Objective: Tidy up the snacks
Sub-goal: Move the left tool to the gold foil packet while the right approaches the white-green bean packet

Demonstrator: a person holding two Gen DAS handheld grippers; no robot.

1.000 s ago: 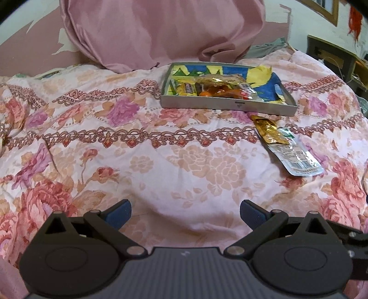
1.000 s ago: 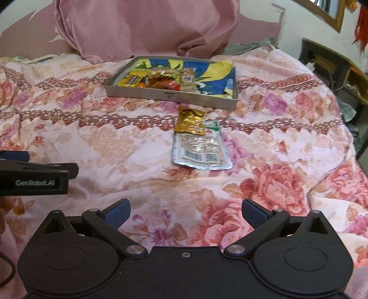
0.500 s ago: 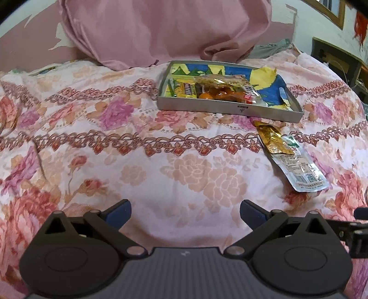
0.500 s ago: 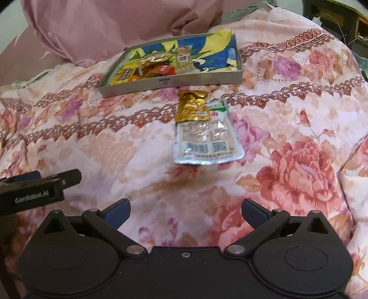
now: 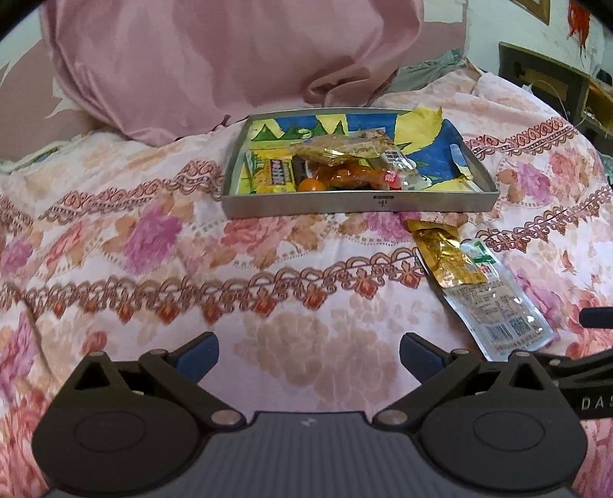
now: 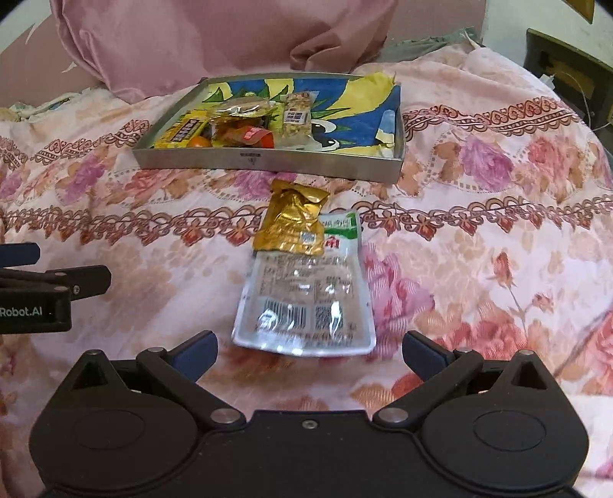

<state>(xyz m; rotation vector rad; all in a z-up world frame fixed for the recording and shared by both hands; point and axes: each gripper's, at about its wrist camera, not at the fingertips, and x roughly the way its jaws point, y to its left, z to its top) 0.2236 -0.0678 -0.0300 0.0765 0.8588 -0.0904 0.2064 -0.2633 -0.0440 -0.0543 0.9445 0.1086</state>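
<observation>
Bed [image 5: 314,337] fills most of both views, covered by a pale pink floral bedspread [image 6: 479,249] with red-brown scalloped border bands running across. Large dusty-pink pillow [image 5: 230,57] propped at the head, creased at its lower right corner. Grey cloth [image 6: 421,44] bunched just behind the bedspread's far edge. Wall [image 5: 23,111] behind, mauve paint flaking to pale patches. Dark wooden furniture [image 6: 567,72] at right, beside the bed, thin wires trailing over it. Framed piece [image 5: 532,9] on the pale upper-right wall. Light even, indoor.
</observation>
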